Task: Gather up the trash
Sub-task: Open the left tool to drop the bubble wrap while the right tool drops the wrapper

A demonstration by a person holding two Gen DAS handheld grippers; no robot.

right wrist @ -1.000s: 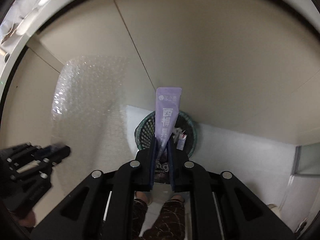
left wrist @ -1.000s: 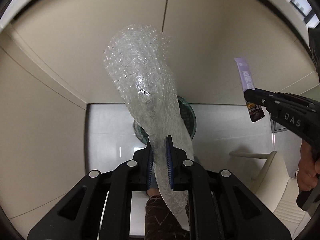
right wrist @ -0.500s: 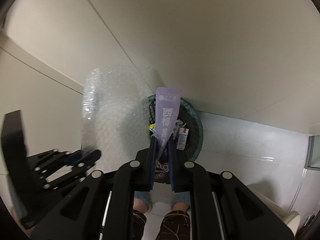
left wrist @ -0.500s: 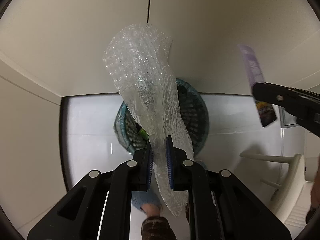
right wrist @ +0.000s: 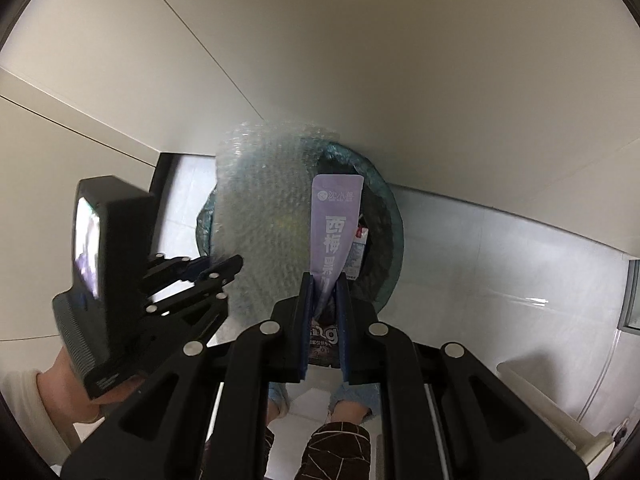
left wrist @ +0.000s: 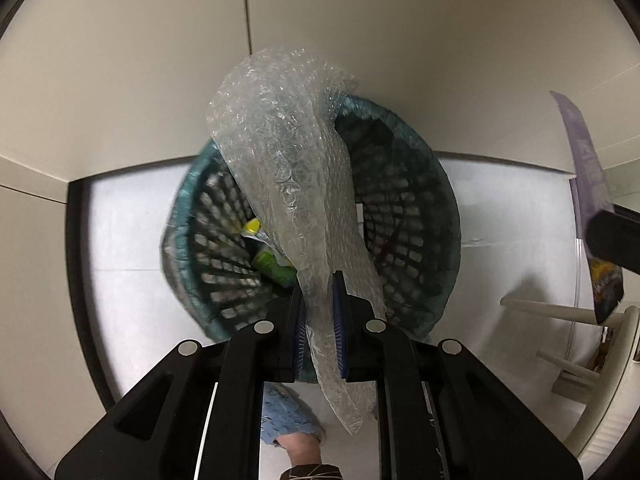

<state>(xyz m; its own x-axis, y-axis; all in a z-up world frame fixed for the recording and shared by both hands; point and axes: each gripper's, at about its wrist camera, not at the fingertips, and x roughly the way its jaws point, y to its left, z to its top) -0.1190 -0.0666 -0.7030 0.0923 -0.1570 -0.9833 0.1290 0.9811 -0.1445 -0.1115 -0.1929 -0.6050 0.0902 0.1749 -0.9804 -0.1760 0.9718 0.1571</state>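
My left gripper (left wrist: pixel 319 284) is shut on a clear sheet of bubble wrap (left wrist: pixel 288 152) that hangs down into a dark green mesh waste basket (left wrist: pixel 416 216). Yellow and green rubbish (left wrist: pixel 268 260) lies inside the basket. My right gripper (right wrist: pixel 324 284) is shut on a flat purple snack packet (right wrist: pixel 334 232) just above the same basket (right wrist: pixel 384 208). In the right wrist view the left gripper (right wrist: pixel 236 262) stands at the left with the bubble wrap (right wrist: pixel 264 216). At the right edge of the left wrist view the purple packet (left wrist: pixel 588 168) shows.
The basket stands on a pale tiled floor (left wrist: pixel 500 216) against cream wall panels (left wrist: pixel 360 20). A cream chair frame (left wrist: pixel 580 320) is at the right. The person's feet in slippers (right wrist: pixel 352 396) are below the grippers.
Both grippers have sunk towards the basket, which now looks far larger. The bubble wrap's lower end has come down into the basket's mouth. Both grips are unchanged.
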